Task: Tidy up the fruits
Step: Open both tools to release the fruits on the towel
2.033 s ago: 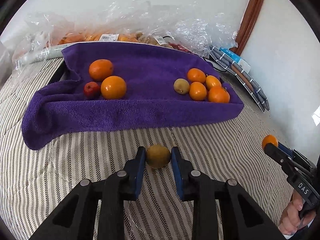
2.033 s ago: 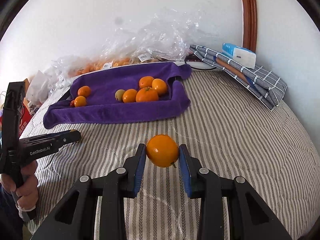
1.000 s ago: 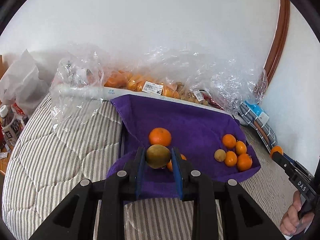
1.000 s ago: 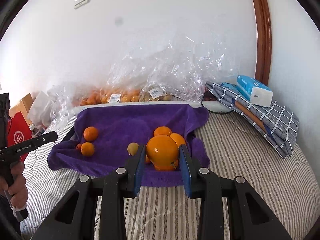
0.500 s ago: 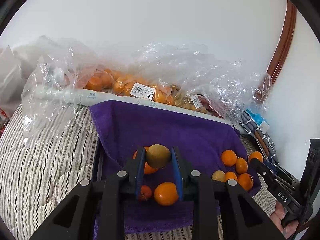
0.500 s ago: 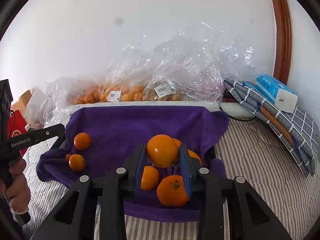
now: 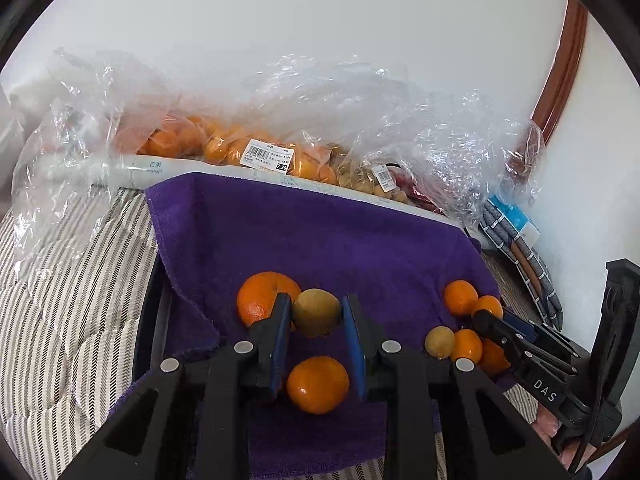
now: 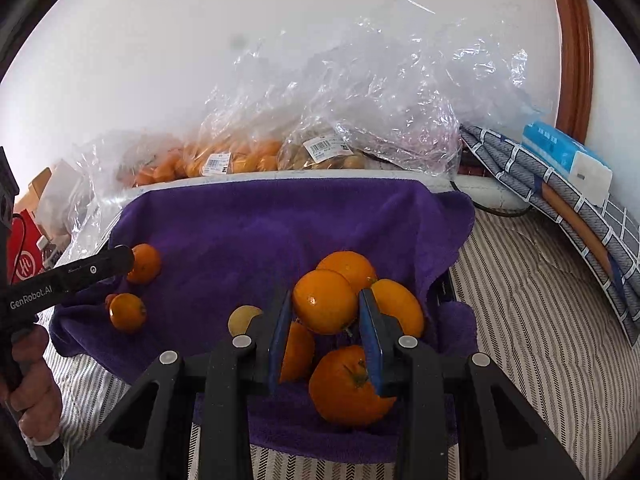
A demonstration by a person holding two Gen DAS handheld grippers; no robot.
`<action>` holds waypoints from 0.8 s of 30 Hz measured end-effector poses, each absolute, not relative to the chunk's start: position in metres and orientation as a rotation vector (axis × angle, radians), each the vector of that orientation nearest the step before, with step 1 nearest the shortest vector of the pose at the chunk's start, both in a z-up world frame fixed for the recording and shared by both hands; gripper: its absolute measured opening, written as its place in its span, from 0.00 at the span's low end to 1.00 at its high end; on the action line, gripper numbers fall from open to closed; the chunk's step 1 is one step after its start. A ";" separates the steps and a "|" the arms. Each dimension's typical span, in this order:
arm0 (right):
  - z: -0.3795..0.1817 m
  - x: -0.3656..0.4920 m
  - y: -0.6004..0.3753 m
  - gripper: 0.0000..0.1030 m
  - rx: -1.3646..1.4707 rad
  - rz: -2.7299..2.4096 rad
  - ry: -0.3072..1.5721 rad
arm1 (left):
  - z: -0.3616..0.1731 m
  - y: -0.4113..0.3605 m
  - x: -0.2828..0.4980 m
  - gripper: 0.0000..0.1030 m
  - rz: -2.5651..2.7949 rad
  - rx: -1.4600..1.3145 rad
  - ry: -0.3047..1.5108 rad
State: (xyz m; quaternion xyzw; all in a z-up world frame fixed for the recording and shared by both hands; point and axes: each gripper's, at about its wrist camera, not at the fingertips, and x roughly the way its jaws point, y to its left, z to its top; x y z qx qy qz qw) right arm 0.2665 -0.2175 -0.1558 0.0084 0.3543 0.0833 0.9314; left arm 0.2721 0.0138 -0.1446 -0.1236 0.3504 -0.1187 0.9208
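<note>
A purple towel lies over a tray on the bed and also shows in the right wrist view. My left gripper is shut on a brown-green kiwi, held just above the towel's left side, over two oranges. My right gripper is shut on an orange, held over the right-hand pile of oranges and a kiwi. The right gripper also shows in the left wrist view over that pile.
Clear plastic bags of fruit lie behind the tray against the white wall. A folded checked cloth with a blue tissue pack sits at the right. Striped bedding surrounds the tray. A red box stands at far left.
Both grippers have moved forward from the striped bedding to over the purple towel, each still holding its fruit, and have come lower over the piles in the last half second.
</note>
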 end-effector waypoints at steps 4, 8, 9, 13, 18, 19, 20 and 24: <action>-0.157 0.265 -0.221 0.32 0.021 0.154 0.727 | -0.148 0.011 0.273 0.24 -0.248 -0.245 0.726; -0.152 0.258 -0.227 0.37 0.044 0.139 0.722 | -0.143 0.008 0.269 0.26 -0.221 -0.210 0.720; -0.149 0.254 -0.228 0.41 0.045 0.133 0.717 | -0.140 0.008 0.266 0.26 -0.219 -0.207 0.717; -0.127 0.231 -0.227 0.49 0.036 0.108 0.700 | -0.122 0.010 0.242 0.30 -0.192 -0.186 0.716; -0.083 0.170 -0.224 0.64 0.043 0.086 0.670 | -0.091 0.016 0.176 0.48 -0.153 -0.161 0.659; -0.074 0.155 -0.223 0.65 0.036 0.085 0.658 | -0.086 0.017 0.163 0.51 -0.145 -0.156 0.652; -0.068 0.143 -0.222 0.67 0.025 0.078 0.653 | -0.080 0.018 0.149 0.57 -0.119 -0.151 0.647; -0.043 0.087 -0.219 0.71 -0.014 0.035 0.637 | -0.068 0.025 0.102 0.68 -0.102 -0.166 0.647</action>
